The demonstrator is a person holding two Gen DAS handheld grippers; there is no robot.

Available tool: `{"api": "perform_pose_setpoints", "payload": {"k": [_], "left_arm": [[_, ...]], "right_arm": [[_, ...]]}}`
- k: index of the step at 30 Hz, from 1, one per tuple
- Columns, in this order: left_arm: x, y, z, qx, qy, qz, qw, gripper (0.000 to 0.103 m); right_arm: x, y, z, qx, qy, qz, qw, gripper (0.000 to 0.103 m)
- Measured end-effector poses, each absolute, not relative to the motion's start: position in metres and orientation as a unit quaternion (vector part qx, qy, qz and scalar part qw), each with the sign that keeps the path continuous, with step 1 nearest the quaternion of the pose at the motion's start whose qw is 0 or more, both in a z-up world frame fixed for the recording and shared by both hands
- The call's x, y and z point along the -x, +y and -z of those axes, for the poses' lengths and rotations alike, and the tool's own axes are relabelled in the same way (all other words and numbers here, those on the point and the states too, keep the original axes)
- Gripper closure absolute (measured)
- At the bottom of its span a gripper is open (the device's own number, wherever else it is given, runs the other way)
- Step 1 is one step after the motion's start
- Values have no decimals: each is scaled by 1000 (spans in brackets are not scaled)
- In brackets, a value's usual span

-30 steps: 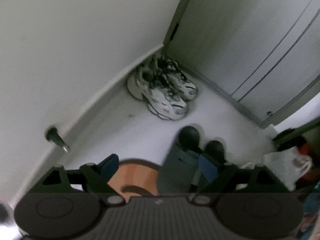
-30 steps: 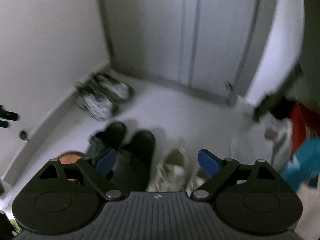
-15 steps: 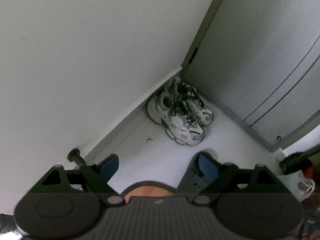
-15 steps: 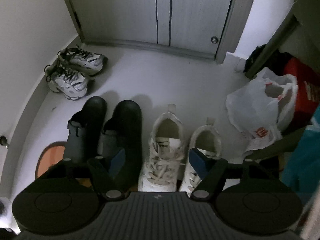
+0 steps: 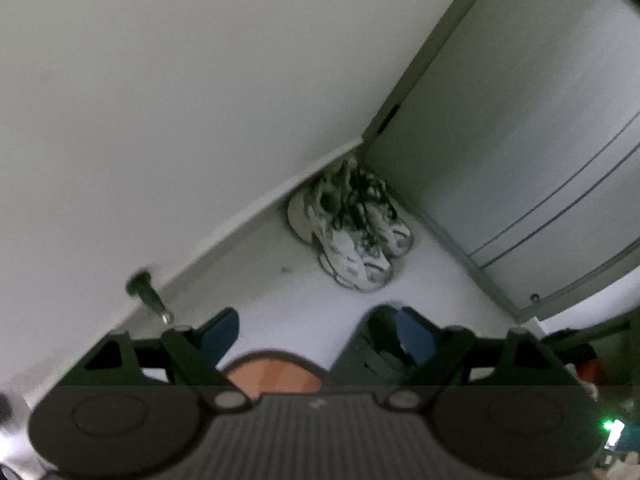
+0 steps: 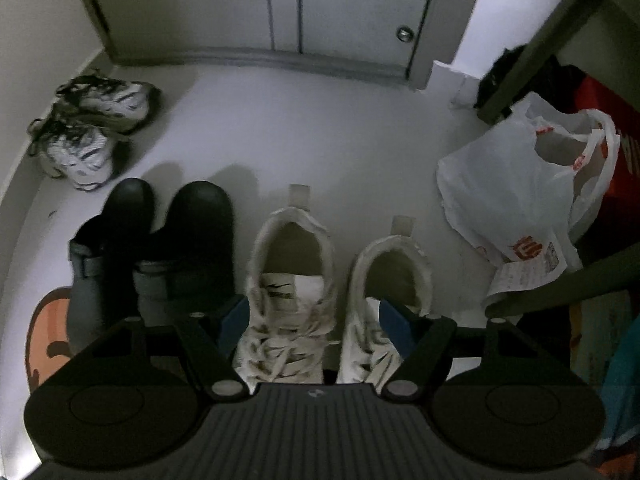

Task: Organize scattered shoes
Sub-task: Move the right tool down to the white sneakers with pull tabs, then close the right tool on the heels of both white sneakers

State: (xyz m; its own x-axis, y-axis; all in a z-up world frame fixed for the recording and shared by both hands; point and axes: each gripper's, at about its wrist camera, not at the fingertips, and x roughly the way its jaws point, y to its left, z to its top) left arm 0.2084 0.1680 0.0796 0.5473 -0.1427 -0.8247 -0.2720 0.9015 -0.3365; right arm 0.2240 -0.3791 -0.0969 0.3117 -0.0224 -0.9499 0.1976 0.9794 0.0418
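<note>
The right tongs [image 6: 314, 322] point down at the floor [image 6: 320, 132] over a pair of white sneakers [image 6: 290, 280]. The two blue tips are apart. One tip is beside the left white shoe and the other is over the right white shoe, so the shoes lie under the gap. The tips do not press on anything and hold nothing.

Just left of the white sneakers stands a pair of black shoes [image 6: 192, 232], side by side, with their heels on an orange mat [image 6: 44, 328]. A pair of gray and white sneakers [image 6: 92, 128] sits in the corner by the door [image 6: 280, 4], well apart from the others. A white plastic bag [image 6: 516, 184] lies on the floor to the right.

The left tongs [image 5: 318, 330] are wide open and hold nothing. Past them are the gray and white sneakers, next to the wall [image 5: 160, 100]. A dark doorstop [image 5: 146, 290] sticks out low on the wall.
</note>
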Motion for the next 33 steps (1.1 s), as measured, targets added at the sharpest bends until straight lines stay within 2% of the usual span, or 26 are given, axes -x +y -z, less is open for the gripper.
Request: {"api": "perform_pose_setpoints", "payload": {"k": [14, 25, 27, 29, 31, 33], "left_arm": [[-208, 164, -83, 212, 474, -53, 853, 15], [-213, 148, -69, 200, 504, -34, 840, 15], [-213, 149, -65, 206, 509, -34, 835, 15], [-214, 151, -62, 214, 514, -33, 830, 15], [-215, 153, -60, 221, 517, -34, 826, 15], [-214, 155, -61, 225, 515, -34, 826, 15]], "right_arm": [[-259, -414, 152, -110, 629, 83, 765, 28], [-283, -410, 206, -108, 635, 83, 761, 29], [-287, -411, 211, -114, 640, 87, 755, 44], [-291, -414, 218, -128, 646, 90, 747, 48], [-291, -416, 223, -133, 647, 106, 743, 58], [-291, -416, 227, -134, 647, 121, 741, 60]]}}
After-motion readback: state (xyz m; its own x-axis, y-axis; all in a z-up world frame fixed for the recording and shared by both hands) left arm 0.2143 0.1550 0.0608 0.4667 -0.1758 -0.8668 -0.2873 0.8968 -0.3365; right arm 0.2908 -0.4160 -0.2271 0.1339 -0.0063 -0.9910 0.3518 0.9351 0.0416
